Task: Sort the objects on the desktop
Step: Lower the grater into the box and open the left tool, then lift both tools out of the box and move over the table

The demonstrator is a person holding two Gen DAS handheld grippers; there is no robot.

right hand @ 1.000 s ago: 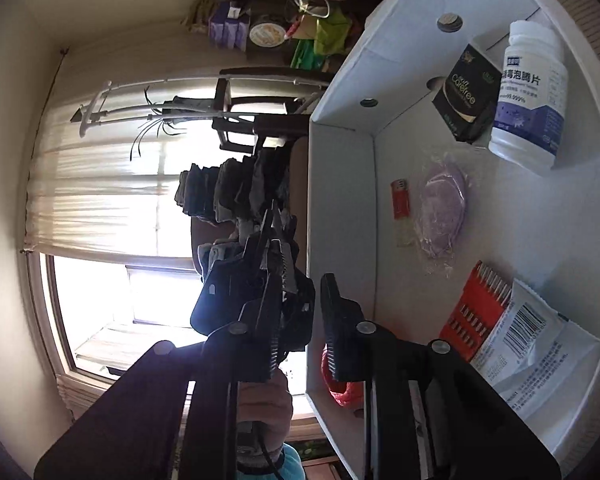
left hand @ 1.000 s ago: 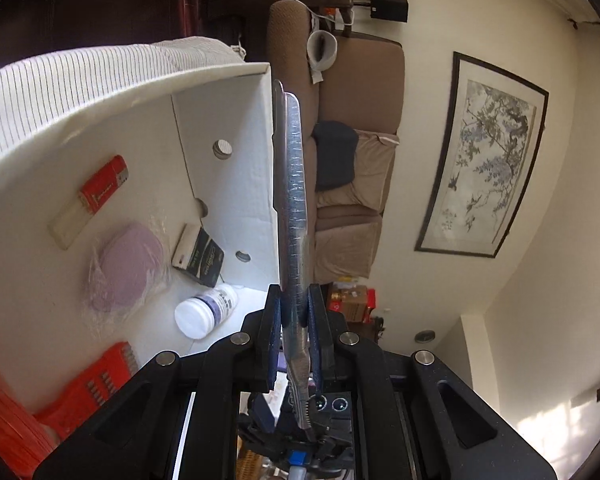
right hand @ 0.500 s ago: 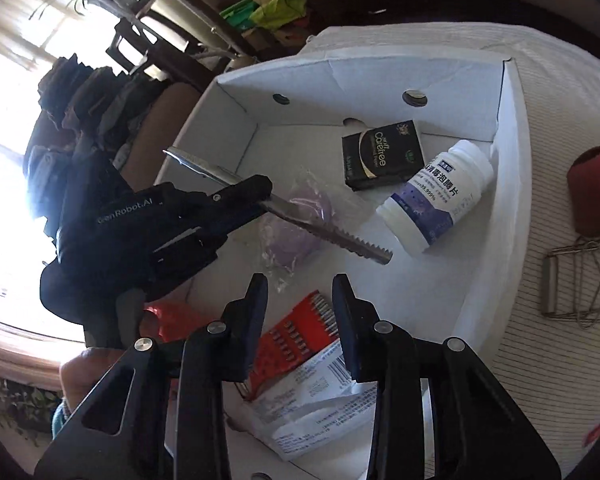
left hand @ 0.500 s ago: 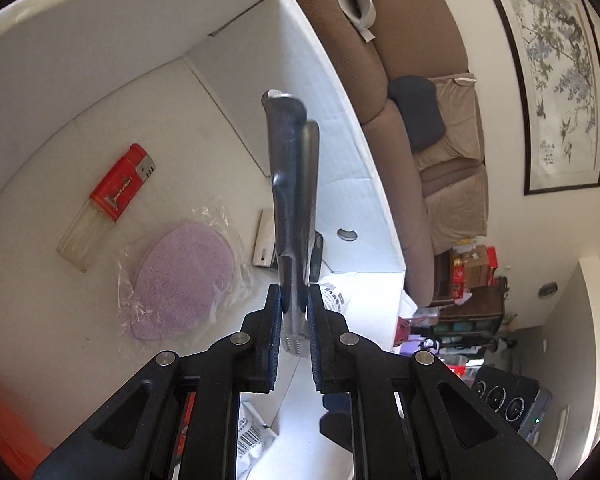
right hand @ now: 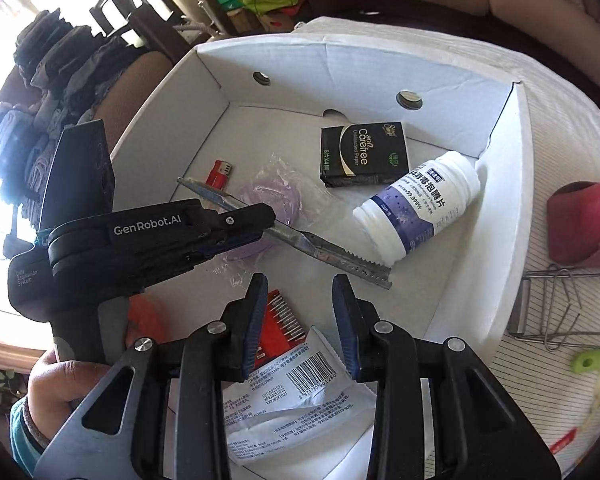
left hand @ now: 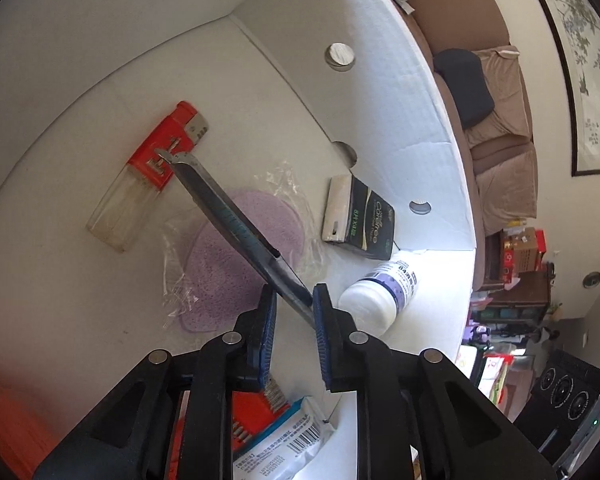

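Inside white box [right hand: 496,184], "Carefree" pack [right hand: 362,156], left hand-held gripper [left hand: 294,322] spread around metal tool [left hand: 236,226], right hand-held gripper [right hand: 300,316] spread.

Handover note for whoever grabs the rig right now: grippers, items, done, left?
Left gripper: jaws parted around the long flat metal tool with a toothed end, low over the white cardboard box; whether it still grips, I cannot tell.
Right gripper: open, empty, above the box's near edge.
In box: red-capped clear lighter, bagged purple pad, black tissue pack, white pill bottle, red-and-white packet.
Left: let the tool settle, then the wire clip and red object on the striped cloth.
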